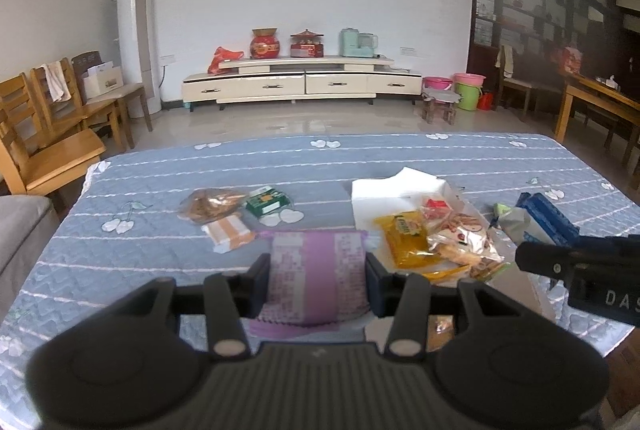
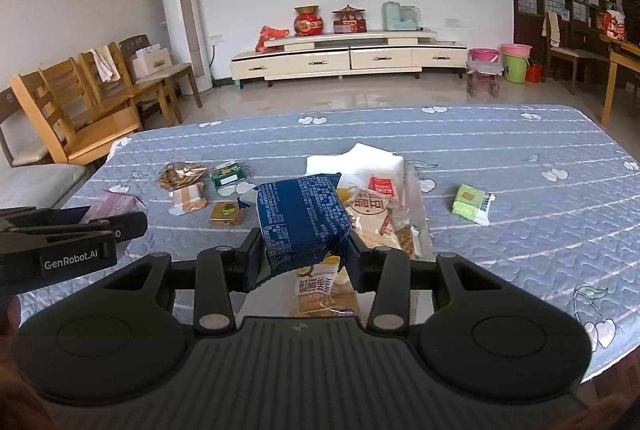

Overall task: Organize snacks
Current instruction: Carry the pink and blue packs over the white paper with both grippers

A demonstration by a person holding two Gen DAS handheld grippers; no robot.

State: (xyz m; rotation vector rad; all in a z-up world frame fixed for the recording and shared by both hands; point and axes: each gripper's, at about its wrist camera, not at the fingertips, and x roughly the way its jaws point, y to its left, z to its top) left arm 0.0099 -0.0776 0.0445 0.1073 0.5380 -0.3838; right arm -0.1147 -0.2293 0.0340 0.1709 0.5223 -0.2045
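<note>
My left gripper (image 1: 318, 268) is shut on a purple snack packet (image 1: 316, 274), held just above the blue quilted table (image 1: 160, 166). My right gripper (image 2: 304, 250) is shut on a dark blue snack packet (image 2: 300, 222), held over a clear tray (image 2: 420, 226) piled with snacks. In the left wrist view that pile shows a yellow packet (image 1: 408, 238) and a cracker bag (image 1: 464, 238). Loose on the cloth lie a brown cookie bag (image 1: 208, 204), a green box (image 1: 268, 200), an orange-striped packet (image 1: 228, 234) and a light green packet (image 2: 472, 204).
White paper (image 2: 360, 160) lies behind the tray. A small orange packet (image 2: 228, 214) sits left of the blue packet. Wooden chairs (image 2: 80, 102) stand at the table's left, a sofa edge (image 1: 20, 230) near left, and a low TV cabinet (image 1: 296, 80) by the far wall.
</note>
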